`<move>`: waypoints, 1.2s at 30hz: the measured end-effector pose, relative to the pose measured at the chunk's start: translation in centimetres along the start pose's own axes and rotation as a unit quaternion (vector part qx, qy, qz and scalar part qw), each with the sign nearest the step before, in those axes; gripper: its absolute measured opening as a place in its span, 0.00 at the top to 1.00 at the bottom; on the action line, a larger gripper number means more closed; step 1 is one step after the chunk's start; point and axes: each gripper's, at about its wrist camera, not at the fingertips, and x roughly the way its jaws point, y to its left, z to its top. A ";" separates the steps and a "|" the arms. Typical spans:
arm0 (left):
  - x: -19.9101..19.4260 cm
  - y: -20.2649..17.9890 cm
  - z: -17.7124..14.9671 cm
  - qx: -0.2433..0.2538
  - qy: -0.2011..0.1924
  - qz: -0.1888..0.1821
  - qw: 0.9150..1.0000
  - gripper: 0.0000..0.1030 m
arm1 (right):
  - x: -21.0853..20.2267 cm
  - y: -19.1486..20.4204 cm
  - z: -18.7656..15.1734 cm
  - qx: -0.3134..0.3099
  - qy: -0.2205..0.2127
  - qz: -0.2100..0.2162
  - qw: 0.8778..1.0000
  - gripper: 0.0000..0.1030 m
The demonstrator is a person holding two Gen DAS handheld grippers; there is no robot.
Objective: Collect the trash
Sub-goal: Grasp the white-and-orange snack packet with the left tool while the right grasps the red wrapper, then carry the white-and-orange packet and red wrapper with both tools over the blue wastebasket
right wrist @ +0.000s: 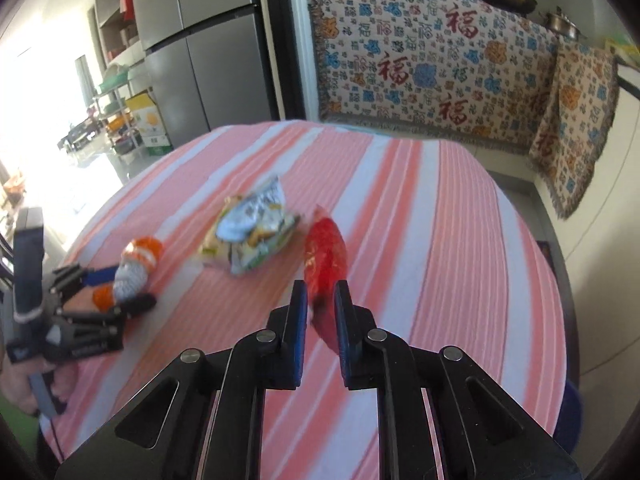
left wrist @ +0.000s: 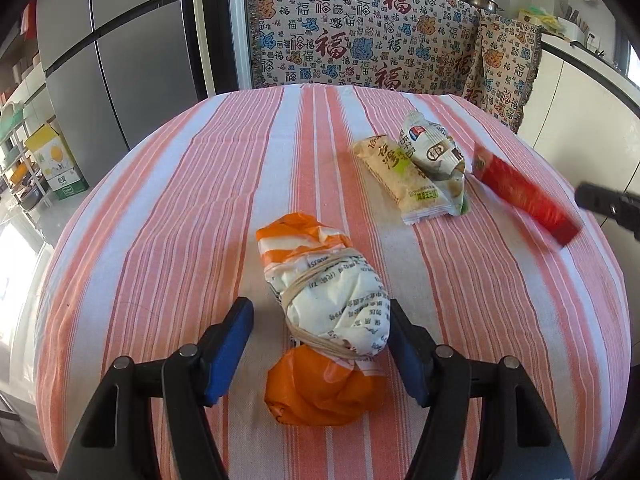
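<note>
Spread wide, the blue-padded fingers (left wrist: 236, 344) of my left gripper (left wrist: 320, 344) sit on either side of the orange-and-white plastic bag bundle tied with rubber bands (left wrist: 324, 304), with a gap on the left side and the right pad close against it. From the left wrist I see the bundle lying on the pink-and-white striped tablecloth (left wrist: 168, 216); farther off lie two pale snack wrappers (left wrist: 424, 172), overlapping, and a red wrapper (left wrist: 524, 196) near the right gripper's tip at the frame edge.

From the right wrist, my right gripper (right wrist: 321, 308) has its fingers nearly together, pinching the near end of the red wrapper (right wrist: 325, 256). The image is blurred. The pale wrappers (right wrist: 250, 232) lie just left, the bundle (right wrist: 134, 268) beyond, between my left gripper (right wrist: 120, 288) fingers.
</note>
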 end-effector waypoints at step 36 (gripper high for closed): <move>-2.1 3.8 -1.5 -0.071 -0.017 -0.144 0.987 0.33 | 1.2 1.8 -1.2 -0.043 0.136 0.049 0.989 0.31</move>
